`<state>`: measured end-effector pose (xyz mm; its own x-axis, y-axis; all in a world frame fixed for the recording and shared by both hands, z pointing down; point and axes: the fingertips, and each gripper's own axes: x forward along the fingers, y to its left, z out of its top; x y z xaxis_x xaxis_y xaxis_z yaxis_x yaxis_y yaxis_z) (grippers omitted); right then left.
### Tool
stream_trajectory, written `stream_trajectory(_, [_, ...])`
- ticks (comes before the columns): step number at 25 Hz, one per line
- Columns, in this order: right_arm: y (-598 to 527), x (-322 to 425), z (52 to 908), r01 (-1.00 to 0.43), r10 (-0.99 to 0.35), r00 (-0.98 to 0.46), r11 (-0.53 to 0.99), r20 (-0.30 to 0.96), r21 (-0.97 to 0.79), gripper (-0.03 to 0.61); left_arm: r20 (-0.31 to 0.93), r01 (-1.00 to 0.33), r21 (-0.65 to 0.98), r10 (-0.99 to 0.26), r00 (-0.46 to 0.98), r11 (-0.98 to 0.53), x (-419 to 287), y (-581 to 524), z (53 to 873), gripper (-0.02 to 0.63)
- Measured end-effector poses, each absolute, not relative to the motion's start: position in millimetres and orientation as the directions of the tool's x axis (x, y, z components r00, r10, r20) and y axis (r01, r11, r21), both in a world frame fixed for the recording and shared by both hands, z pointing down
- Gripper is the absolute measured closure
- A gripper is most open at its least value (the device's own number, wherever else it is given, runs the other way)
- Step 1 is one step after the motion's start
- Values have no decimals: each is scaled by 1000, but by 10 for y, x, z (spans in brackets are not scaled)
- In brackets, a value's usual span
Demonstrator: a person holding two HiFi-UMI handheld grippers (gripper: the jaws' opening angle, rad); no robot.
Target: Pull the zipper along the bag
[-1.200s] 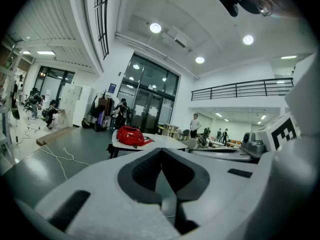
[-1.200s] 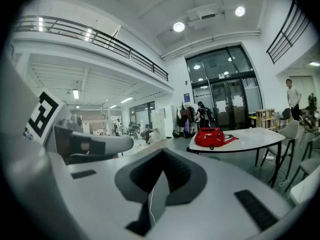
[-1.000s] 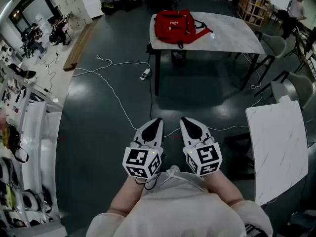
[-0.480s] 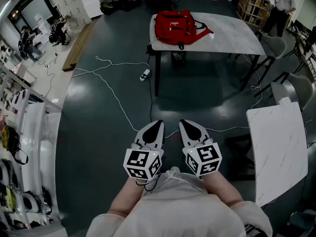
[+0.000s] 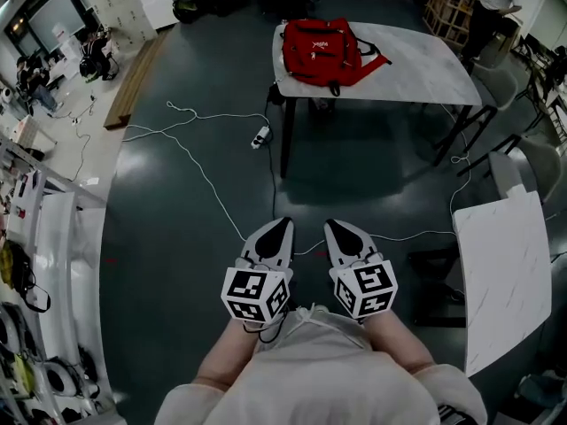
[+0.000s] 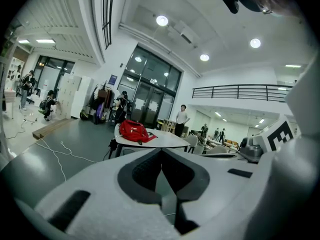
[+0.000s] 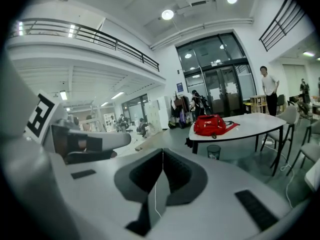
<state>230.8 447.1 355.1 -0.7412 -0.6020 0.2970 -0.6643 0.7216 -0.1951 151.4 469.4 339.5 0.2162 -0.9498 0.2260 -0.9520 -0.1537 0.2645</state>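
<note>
Low above the dark floor point(image 5: 168, 264), left gripper point(image 5: 282, 227) and right gripper point(image 5: 335, 227) hovering side by side, both with jaws pressed together and gripping nothing, white cable point(image 5: 208, 180) lying beyond, red bag point(image 5: 317, 50) sitting far ahead on the pale bench point(image 5: 425, 69), well apart from both grippers.

Left gripper point(image 5: 282, 225) and right gripper point(image 5: 334, 226) side by side, just apart, low before the torso, tips forward and slightly down — each with jaws pressed together, nothing between. Forearms point(image 5: 221, 357) converge toward them.
</note>
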Motion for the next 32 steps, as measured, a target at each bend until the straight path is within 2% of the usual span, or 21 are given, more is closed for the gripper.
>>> stream_trajectory(11, [3720, 1084, 3479, -761, -694, -644, 622, 322, -184, 551, 222, -922, 285, -917, 331, -264, 187, 3861, 3314, 594])
stream_trajectory(17, [3485, 617, 3460, -786, -708, -613, 591, 351, -181, 551, 222, -903, 297, -897, 381, -310, -268, 3584, 3278, 594])
stream_trajectory(25, [2970, 345, 3643, -768, -675, -633, 608, 378, -202, 551, 251, -915, 299, -902, 350, -272, -568, 3059, 3447, 594])
stream_trajectory(32, [2065, 265, 3740, -705, -609, -697, 677, 378, -209, 551, 266, -943, 265, -924, 273, -202, -610, 2250, 3512, 594])
